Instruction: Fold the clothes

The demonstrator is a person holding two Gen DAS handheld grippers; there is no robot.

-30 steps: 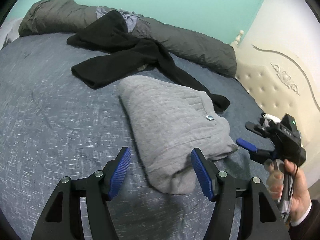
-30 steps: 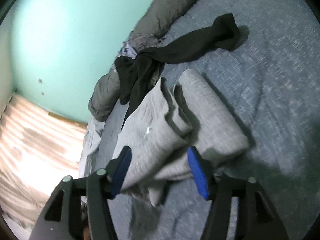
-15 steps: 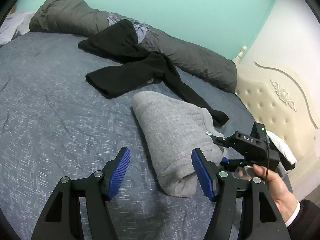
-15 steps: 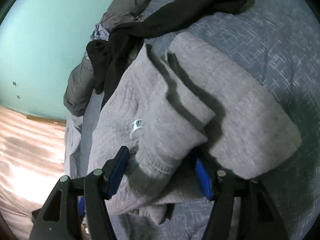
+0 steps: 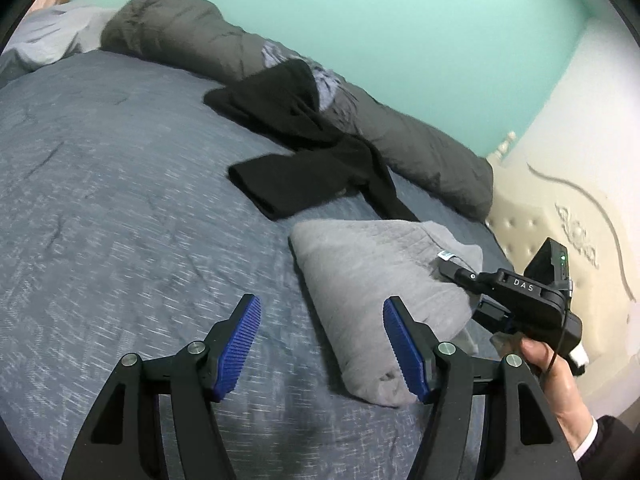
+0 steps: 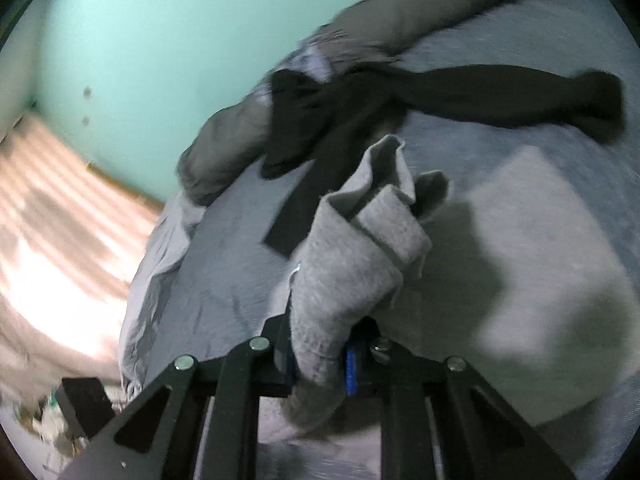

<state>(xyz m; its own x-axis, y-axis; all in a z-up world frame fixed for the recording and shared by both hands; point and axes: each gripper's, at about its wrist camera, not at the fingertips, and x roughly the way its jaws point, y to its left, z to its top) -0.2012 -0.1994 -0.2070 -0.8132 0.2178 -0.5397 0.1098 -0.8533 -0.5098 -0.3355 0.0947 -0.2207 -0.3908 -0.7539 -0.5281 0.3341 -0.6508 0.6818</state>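
Left gripper (image 5: 322,342): jaws stand wide apart with nothing between the blue pads (image 5: 240,346). It hangs above the blue-grey bedspread (image 5: 120,220), and only its right pad overlaps the near left edge of the grey sweater (image 5: 372,280); contact cannot be confirmed.

Grey sweater: lies folded into a thick bundle on the bedspread, right of centre in the left wrist view, just beyond and to the right of the left gripper. A small white label (image 5: 446,255) shows on its upper right part.

Right gripper (image 6: 320,354): jaws have just been closing and now stand narrow, clamped on a gathered edge of the grey sweater (image 6: 360,248). The pinched cloth rises in folds from between the fingers; the rest of the garment spreads to the right on the bed. In the left wrist view the same gripper (image 5: 452,270) reaches onto the sweater's right side beside the label, carried by a hand (image 5: 556,384) in a dark sleeve with a white cuff.

Black garment (image 5: 312,152): sprawled unfolded on the bed, beyond the sweater, one part draped against the dark grey rolled duvet (image 5: 400,140) along the far edge.

Surroundings: teal wall (image 5: 360,20) behind, cream tufted headboard (image 5: 560,200) at the right.
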